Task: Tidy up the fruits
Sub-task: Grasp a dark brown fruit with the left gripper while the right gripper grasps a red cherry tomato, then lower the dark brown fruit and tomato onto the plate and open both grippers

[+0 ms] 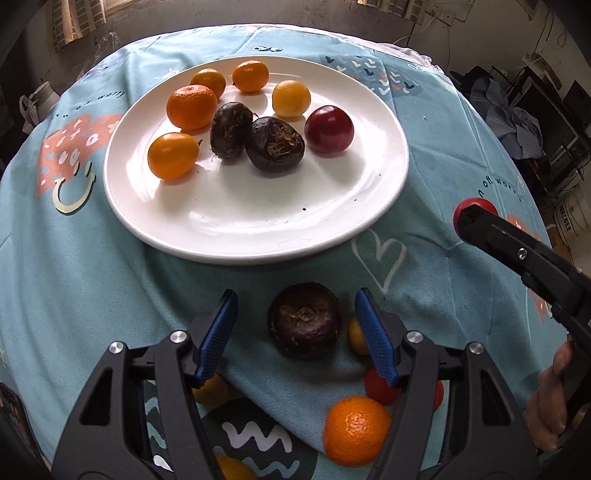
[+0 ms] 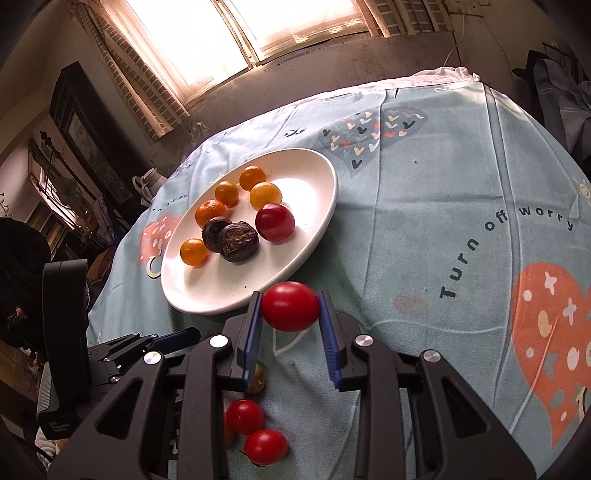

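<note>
- Hovering in the left wrist view, the left tongs (image 1: 295,332) stand spread around a dark water chestnut (image 1: 305,319) on the blue cloth of the tabletop (image 1: 110,295), pads clear of it; an orange (image 1: 356,430) lies nearer the camera, and the white plate (image 1: 258,229) beyond carries orange, yellow, dark and red fruits.
- Over to the right wrist view: the right tongs (image 2: 290,314) are pinching a red tomato (image 2: 290,306), both pads pressing it, just off the plate's near rim; two more tomatoes (image 2: 255,432) lie on the cloth below.

A light-blue tablecloth (image 2: 424,229) printed with hearts lies below a bright window (image 2: 236,33) with what look like checked curtains (image 2: 147,99).
</note>
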`<state>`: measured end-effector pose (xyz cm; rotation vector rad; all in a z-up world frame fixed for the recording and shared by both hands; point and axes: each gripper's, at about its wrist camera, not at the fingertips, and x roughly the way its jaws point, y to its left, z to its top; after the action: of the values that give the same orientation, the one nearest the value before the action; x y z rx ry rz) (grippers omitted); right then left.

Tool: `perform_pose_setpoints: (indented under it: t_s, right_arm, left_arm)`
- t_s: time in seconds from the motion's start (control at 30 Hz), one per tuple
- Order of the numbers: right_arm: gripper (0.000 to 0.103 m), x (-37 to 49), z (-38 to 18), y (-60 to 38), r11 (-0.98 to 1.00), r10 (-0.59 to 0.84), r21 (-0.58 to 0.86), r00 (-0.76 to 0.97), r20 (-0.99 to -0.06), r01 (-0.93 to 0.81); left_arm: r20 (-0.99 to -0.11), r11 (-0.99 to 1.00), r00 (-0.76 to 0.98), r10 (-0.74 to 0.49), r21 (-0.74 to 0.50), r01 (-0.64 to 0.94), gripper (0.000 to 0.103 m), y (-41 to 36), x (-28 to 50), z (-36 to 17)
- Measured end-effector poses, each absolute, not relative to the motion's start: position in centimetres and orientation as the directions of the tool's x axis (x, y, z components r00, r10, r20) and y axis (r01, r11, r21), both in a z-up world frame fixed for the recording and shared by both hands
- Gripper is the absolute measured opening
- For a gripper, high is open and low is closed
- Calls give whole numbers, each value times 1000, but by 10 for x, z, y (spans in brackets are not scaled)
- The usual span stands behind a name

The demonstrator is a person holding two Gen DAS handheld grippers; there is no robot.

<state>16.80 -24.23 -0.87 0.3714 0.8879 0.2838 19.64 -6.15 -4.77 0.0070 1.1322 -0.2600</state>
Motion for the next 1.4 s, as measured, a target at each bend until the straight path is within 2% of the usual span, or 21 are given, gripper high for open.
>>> perform_pose_setpoints:
  t_s: [0.1,0.23,0.3,0.37,0.4,0.63,0.8,0.97,1.17,1.4]
  right_arm:
    - [31,168,-8,-247,896,392,438,604,-694,-77]
    - [31,168,-9,-247,893,394,443,604,-693,-74]
    - [31,169,-9,-247,893,394,444,602,-694,-73]
    - [31,169,-10,-248,893,392,445,602,-696,-67]
    - [31,169,-10,-249,893,391,445,602,-696,-65]
    - [31,168,-10,-248,894,390,443,605,-694,-68]
    - [31,167,-8,-249,893,389,444,614,-686,-70]
    - [31,162,-2,-245,892,398,440,632,-665,-99]
    - [31,180,4,-216,892,421,426,618,-664,-149]
    - [31,218,-6,-179,921,379,349,595,-709,-172]
  left_arm:
    - [-896,975,411,-169,-89,206,65,-59,190,-46]
    - [-888,967,415,-198,-107,232,64,-55,189,-52]
    - [-887,962,413,-209,-110,251,56,-59,190,-57]
    - [-877,962,454,-160,-36,270,54,-69,186,-58]
    - [-872,960,460,-165,-35,279,43,-71,184,-57]
    - [-853,952,475,-216,-76,296,43,-59,170,-55]
    - [-791,949,546,-278,-138,283,42,-31,151,-23]
    - [-733,973,644,-216,-109,203,42,2,162,12]
    - [-741,973,631,-231,-157,172,42,11,212,10]
    - [-762,969,603,-237,-135,209,43,-5,233,-12]
